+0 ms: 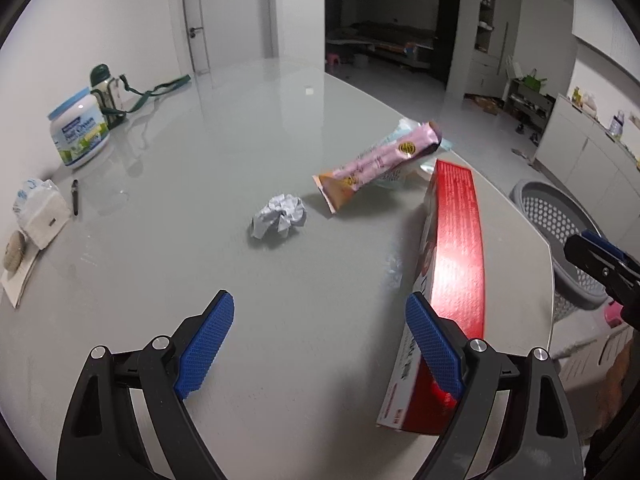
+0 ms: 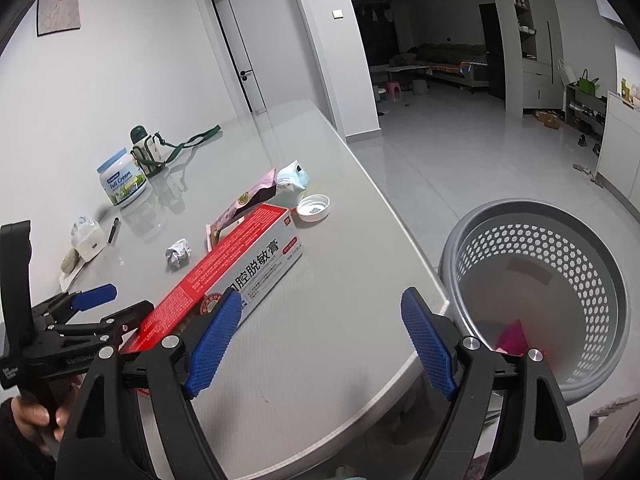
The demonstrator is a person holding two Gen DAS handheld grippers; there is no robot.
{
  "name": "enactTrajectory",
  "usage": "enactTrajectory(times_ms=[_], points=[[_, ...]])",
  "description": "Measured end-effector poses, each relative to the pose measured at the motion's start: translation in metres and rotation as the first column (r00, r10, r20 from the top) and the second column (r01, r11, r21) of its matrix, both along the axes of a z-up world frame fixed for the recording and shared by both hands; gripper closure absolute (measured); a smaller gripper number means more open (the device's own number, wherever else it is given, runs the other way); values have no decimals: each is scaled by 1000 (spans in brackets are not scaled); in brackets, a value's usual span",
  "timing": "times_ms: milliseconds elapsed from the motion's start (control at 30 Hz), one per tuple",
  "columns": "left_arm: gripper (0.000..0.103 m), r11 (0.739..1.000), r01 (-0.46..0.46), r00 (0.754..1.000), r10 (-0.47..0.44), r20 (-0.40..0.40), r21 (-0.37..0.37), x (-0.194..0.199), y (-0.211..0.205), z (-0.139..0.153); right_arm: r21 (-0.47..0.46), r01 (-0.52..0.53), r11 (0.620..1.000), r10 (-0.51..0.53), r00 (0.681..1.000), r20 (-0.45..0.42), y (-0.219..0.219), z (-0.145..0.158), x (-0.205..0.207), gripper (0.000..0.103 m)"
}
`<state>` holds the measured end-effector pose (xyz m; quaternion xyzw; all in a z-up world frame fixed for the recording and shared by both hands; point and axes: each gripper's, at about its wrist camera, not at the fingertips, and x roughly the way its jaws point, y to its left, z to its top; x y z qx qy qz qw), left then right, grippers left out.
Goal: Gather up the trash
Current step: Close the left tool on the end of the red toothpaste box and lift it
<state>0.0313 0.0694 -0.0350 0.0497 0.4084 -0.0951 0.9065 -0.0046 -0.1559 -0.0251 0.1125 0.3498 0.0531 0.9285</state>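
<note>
Both grippers hang wide open and empty. The left gripper (image 1: 320, 344) sits lower centre, lined up beside the red toothpaste box (image 1: 456, 248) on the tabletop (image 1: 200, 240). The right gripper (image 2: 320, 344) straddles the tabletop's edge, the grey laundry basket (image 2: 536, 248) at right waiting for trash.

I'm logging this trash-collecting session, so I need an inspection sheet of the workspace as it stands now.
Surface: grey table, glossy, dry.
Job's things: red box, crumpled paper, pink wrapper, white lid on the table; grey basket on the floor beside it, something pink inside.
Clutter: milk powder tub, green bottle, tissue pack, pen.
Grippers: left claw open beside the box; right claw open, empty.
Cables: nothing seen.
Surroundings: door, dark room beyond.
</note>
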Motion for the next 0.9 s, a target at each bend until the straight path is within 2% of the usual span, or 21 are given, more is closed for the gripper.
enactTrajectory(times_ms=[167,267,333,700,767,900], points=[[17,999,13,1000,-12,19,-48,2,-7,16,19,34,999,-35,999,8,-15,-1,-5,25],[17,998,40,999,-39,31,-52,1,-19,22,37,49,998,-49,999,2,-23,-3,-6,25],[13,997,65,998,-64,29,-52,0,-30,23,45,54,998,-54,999,1,-27,-4,-7,25],[12,995,99,993,-98,-64,14,11,-70,-16,69,83,994,-83,997,-2,-46,-8,-13,25],[15,995,100,992,-99,-74,18,12,-74,-21,77,87,993,-87,996,-7,-50,-10,-14,25],[40,995,103,990,-102,-103,11,15,-79,-29,78,91,993,-91,996,-8,-53,-11,-15,25]])
